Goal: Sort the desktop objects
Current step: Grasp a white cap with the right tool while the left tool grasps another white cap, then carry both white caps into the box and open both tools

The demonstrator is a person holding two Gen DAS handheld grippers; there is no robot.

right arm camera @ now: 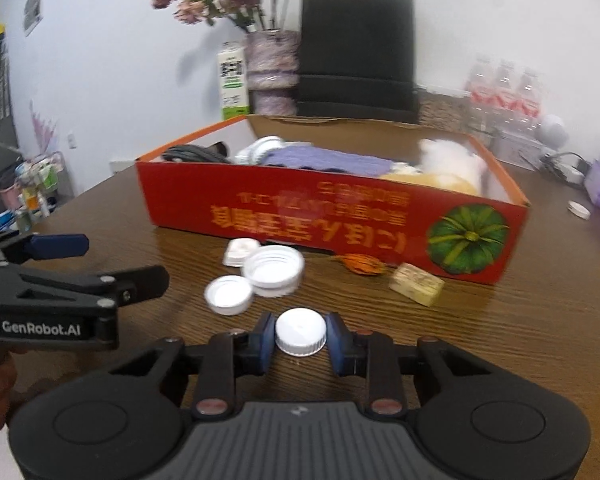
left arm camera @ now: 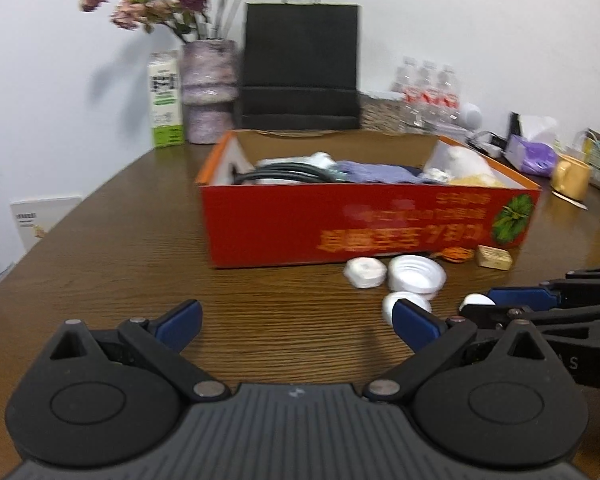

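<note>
Dark wood-grain surface (right arm camera: 500, 340) runs back to a white wall, with a milk carton (right arm camera: 233, 80), a vase of dried flowers (right arm camera: 270, 68) and a black paper bag (right arm camera: 356, 56) along the far edge. At the left of the right wrist view, the left gripper (left arm camera: 296, 316) hovers low over the wood, its blue fingers (left arm camera: 180, 320) wide apart with nothing between them. A red box (right arm camera: 340, 216), open on top, stands mid-surface holding a cable, purple cloth and white fluff. Just before it lie a small white square piece (right arm camera: 240, 252), a wide ridged cap (right arm camera: 274, 270) and a smaller cap (right arm camera: 228, 294) touching it. Right of these, the right gripper (right arm camera: 300, 338) has its fingers (right arm camera: 264, 340) pressed against both sides of a white bottle cap (right arm camera: 300, 332) resting on the wood. Farther right lie an orange dried bit (right arm camera: 360, 264) and a tan block (right arm camera: 416, 284).
</note>
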